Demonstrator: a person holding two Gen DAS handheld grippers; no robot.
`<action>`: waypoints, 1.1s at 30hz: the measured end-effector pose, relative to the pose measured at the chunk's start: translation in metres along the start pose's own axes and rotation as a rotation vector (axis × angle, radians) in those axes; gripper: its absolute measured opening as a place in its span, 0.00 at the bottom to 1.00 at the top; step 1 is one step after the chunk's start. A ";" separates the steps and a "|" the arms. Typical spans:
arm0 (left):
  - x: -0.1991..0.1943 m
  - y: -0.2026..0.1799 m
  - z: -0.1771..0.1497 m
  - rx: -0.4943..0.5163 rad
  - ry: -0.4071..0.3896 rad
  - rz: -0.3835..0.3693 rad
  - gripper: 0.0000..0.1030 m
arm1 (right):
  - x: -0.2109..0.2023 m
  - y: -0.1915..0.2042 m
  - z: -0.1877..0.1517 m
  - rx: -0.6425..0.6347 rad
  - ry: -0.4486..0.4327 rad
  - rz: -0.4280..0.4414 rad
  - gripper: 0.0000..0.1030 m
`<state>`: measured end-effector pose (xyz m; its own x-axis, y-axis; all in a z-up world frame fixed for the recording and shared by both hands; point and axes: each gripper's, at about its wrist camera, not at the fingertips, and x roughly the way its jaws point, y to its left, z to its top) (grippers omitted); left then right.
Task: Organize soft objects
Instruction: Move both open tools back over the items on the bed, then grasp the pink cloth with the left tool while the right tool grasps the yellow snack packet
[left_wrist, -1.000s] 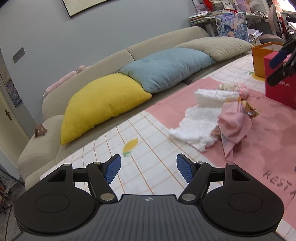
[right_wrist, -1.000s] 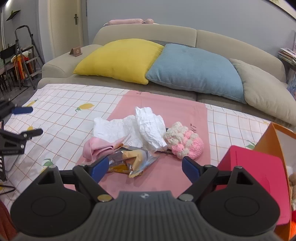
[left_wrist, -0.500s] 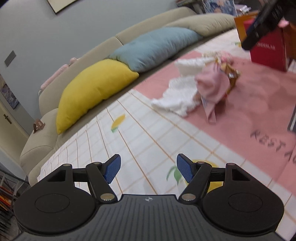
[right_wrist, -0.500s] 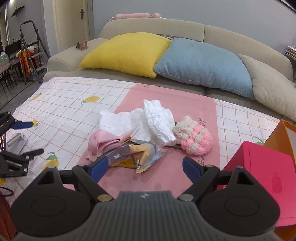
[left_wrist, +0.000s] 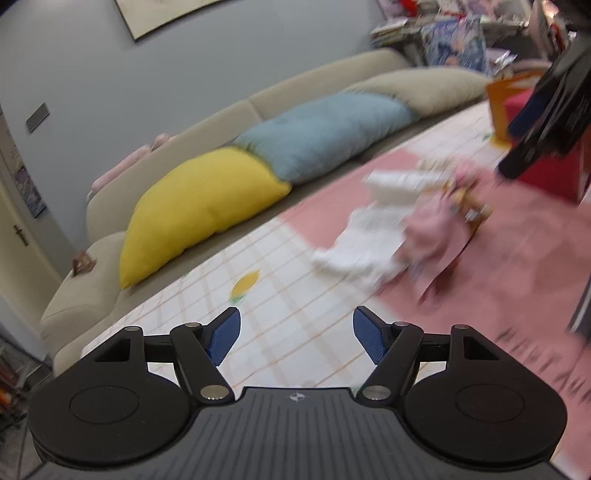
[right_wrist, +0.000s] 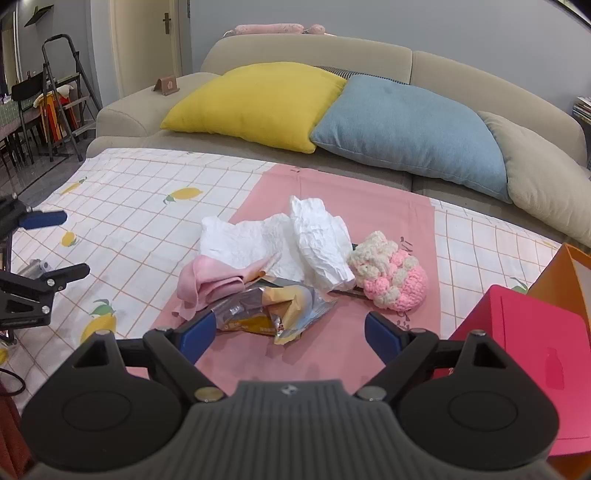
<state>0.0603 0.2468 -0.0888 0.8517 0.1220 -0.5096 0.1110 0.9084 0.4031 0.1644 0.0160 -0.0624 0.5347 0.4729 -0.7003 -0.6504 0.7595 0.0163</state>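
Note:
A pile lies on the pink mat (right_wrist: 369, 206): crumpled white cloths (right_wrist: 280, 243), a pink cloth (right_wrist: 210, 280), a shiny orange snack wrapper (right_wrist: 273, 310) and a pink-and-cream crocheted piece (right_wrist: 391, 277). My right gripper (right_wrist: 290, 328) hovers open just in front of the wrapper, touching nothing. My left gripper (right_wrist: 75, 243) is open at the left, over the checked sheet. In the blurred left wrist view, the left gripper (left_wrist: 296, 328) is empty, with the white cloths (left_wrist: 380, 229) and pink cloth (left_wrist: 436, 229) ahead to the right. The right gripper (left_wrist: 506, 151) hangs beyond them.
A red box (right_wrist: 528, 332) and an orange box (right_wrist: 565, 273) stand at the right of the mat. Behind the surface runs a beige sofa with a yellow cushion (right_wrist: 258, 103), a blue cushion (right_wrist: 406, 129) and a beige cushion (right_wrist: 543, 173). A stepladder (right_wrist: 59, 96) stands far left.
The left wrist view has swung and is now motion-blurred, with the pile shifted in it. In the right wrist view the pile sits slightly nearer. Both grippers have stayed open and empty.

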 end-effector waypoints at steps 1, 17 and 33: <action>-0.001 -0.004 0.005 -0.005 -0.011 -0.015 0.82 | 0.002 0.000 0.000 -0.006 0.002 0.001 0.84; 0.039 -0.046 0.043 0.038 0.032 -0.274 0.87 | 0.054 0.004 -0.003 -0.093 0.058 0.012 0.76; 0.076 -0.045 0.061 -0.075 0.084 -0.320 0.64 | 0.093 -0.002 -0.002 -0.114 0.123 0.031 0.52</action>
<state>0.1516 0.1903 -0.0992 0.7340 -0.1444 -0.6637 0.3253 0.9325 0.1568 0.2147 0.0581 -0.1290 0.4480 0.4320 -0.7828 -0.7265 0.6862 -0.0371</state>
